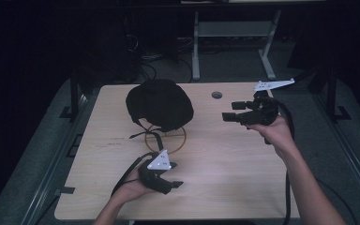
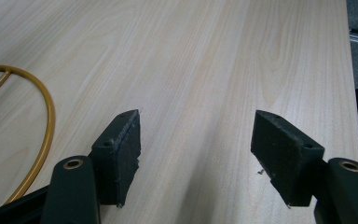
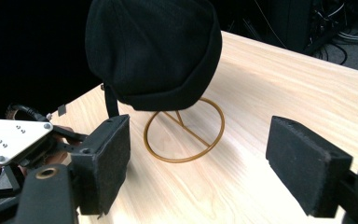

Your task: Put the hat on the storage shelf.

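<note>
A black cap [image 1: 159,104] sits on a gold wire stand [image 1: 178,140] at the back left of the wooden table [image 1: 225,173]. My left gripper [image 1: 177,175] rests low near the front edge, just in front of the stand's ring, pointing right. Its jaws [image 2: 196,140] stand open over bare wood, with the gold ring [image 2: 46,116] off to their left. My right gripper [image 1: 228,111] is held above the table's right side, pointing left at the cap. In the right gripper view its jaws [image 3: 198,158] are open and empty, with the cap [image 3: 154,51] and stand [image 3: 186,135] ahead.
A round cable hole [image 1: 217,95] lies in the table near the back edge, between cap and right gripper. Beyond the table stands a grey metal frame [image 1: 234,33] with cables on the dark floor. The table's right edge [image 2: 354,70] runs close by.
</note>
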{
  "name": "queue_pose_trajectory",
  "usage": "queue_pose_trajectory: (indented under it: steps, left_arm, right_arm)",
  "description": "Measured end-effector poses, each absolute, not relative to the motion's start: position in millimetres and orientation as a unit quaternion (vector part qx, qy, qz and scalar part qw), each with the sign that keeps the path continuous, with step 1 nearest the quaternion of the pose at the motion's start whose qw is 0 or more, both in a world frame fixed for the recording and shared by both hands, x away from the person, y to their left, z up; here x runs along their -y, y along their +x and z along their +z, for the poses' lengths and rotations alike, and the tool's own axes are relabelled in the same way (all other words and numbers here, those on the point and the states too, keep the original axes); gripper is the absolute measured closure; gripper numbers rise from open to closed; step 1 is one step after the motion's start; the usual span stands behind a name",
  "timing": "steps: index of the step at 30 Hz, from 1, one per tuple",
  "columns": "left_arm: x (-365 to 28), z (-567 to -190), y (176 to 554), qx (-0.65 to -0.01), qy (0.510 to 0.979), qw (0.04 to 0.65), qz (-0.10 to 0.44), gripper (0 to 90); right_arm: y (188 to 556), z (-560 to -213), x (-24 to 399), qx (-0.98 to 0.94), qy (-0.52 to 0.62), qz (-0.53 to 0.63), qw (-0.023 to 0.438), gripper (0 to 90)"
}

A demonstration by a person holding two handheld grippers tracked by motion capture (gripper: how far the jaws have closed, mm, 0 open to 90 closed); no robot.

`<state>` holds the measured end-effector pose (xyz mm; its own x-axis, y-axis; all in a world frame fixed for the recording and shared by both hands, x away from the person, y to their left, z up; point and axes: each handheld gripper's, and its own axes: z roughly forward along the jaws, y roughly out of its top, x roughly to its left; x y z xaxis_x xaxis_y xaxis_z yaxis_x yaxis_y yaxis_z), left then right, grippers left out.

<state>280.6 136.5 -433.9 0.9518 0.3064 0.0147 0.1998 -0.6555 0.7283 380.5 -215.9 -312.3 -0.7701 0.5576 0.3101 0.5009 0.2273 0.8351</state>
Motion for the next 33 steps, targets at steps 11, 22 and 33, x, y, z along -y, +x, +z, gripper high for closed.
queue_pose_trajectory:
  steps: [11,22,33]
  left_arm:
    - [-136.2,-435.1,280.6,-0.143,0.906,0.393,0.068,31.8]
    - [-135.6,-437.0,280.8,-0.146,0.906,0.391,0.066,31.5]
    - [-135.4,-438.6,281.3,-0.146,0.907,0.389,0.069,31.5]
  right_arm:
    - [368.2,-326.9,228.0,-0.783,0.347,0.516,0.027,18.2]
    - [356.0,-345.6,241.5,-0.777,0.356,0.519,0.019,18.0]
    - [340.4,-365.9,259.1,-0.770,0.369,0.521,0.015,17.6]
